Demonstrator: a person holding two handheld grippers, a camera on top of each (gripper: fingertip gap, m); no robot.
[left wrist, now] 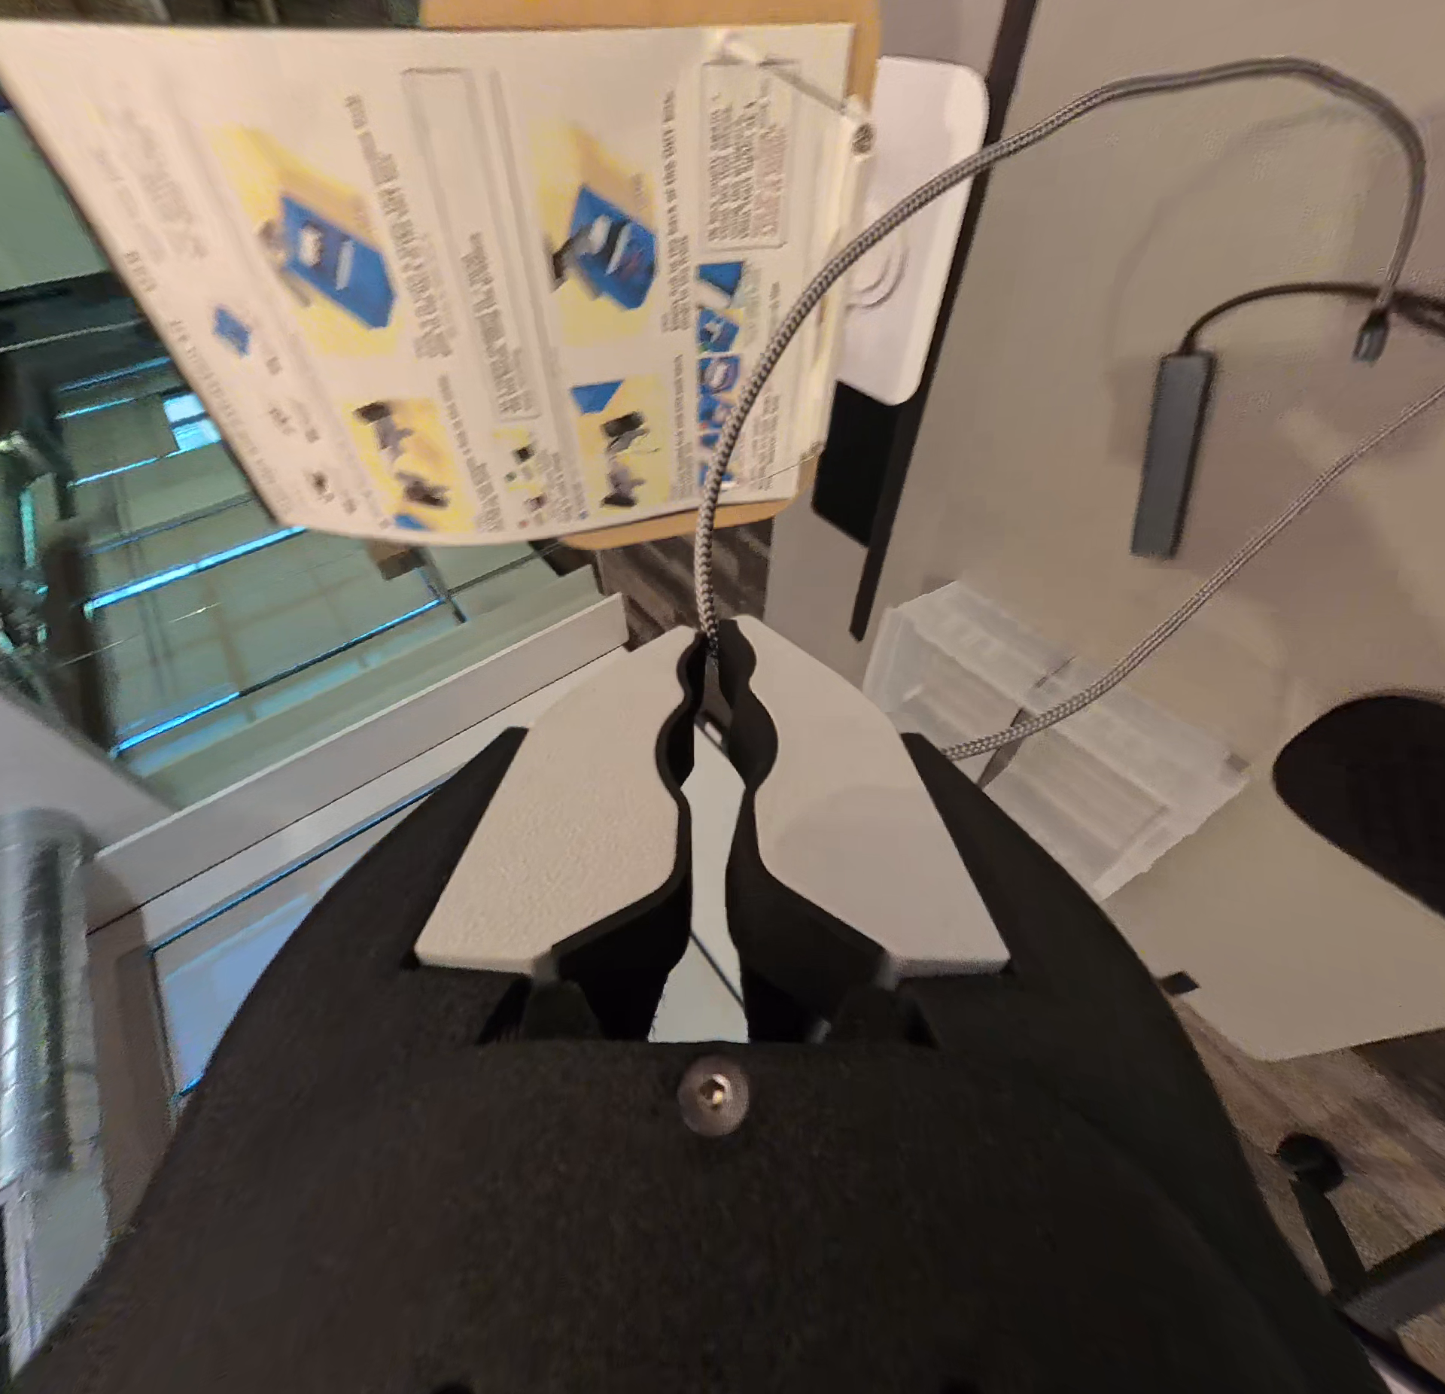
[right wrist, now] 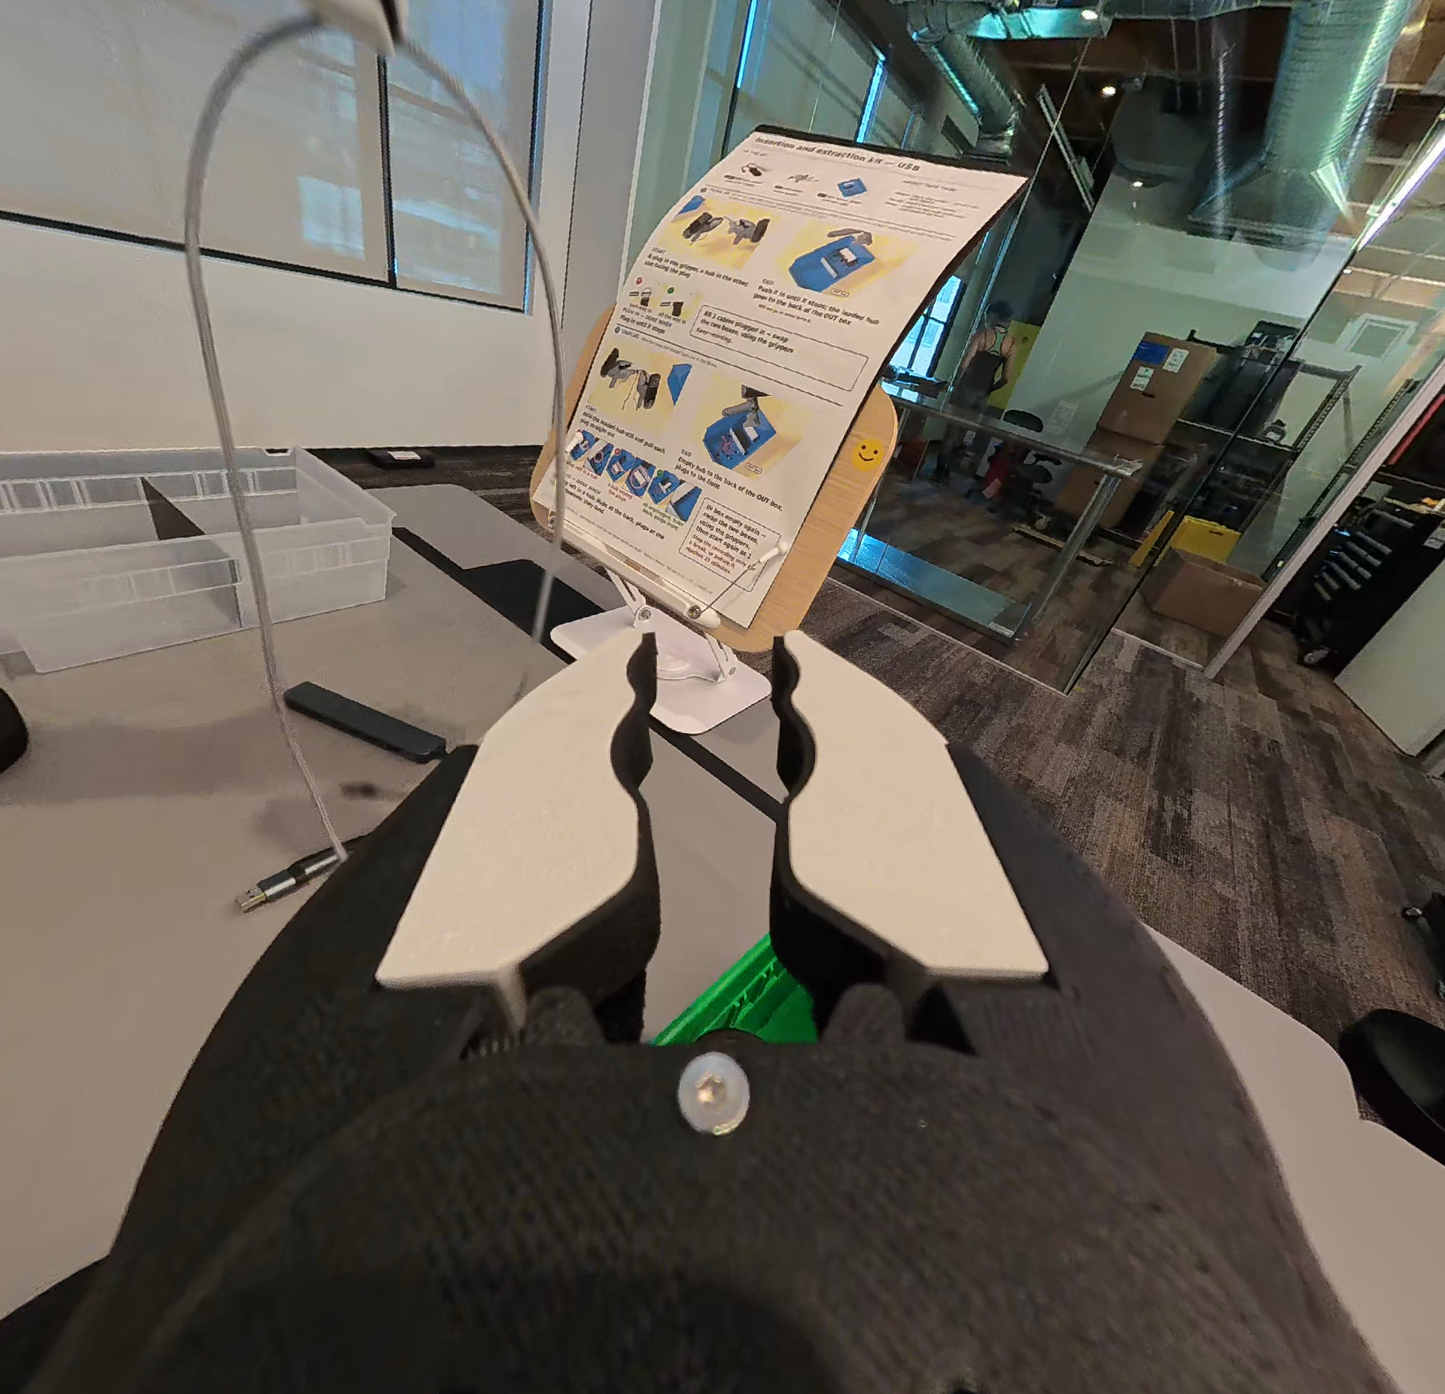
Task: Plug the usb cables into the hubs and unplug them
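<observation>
In the left wrist view my left gripper is shut on a grey braided USB cable. The cable arcs up and right, then drops to a plug near a dark flat hub lying on the table. My right gripper is open and empty above the table edge. In the right wrist view the left gripper is at the top left with the cable looping down from it to a USB plug on the table. The hub lies just left of my right fingers.
A clear plastic divided tray stands at the back left of the table, and it also shows in the left wrist view. An instruction sheet sits on a wooden stand with a white base. A green object lies under my right gripper. Glass walls are behind. Spacing between my two grippers at the tips: around 25 centimeters. The right tips stand about 35 centimeters off the USB plug.
</observation>
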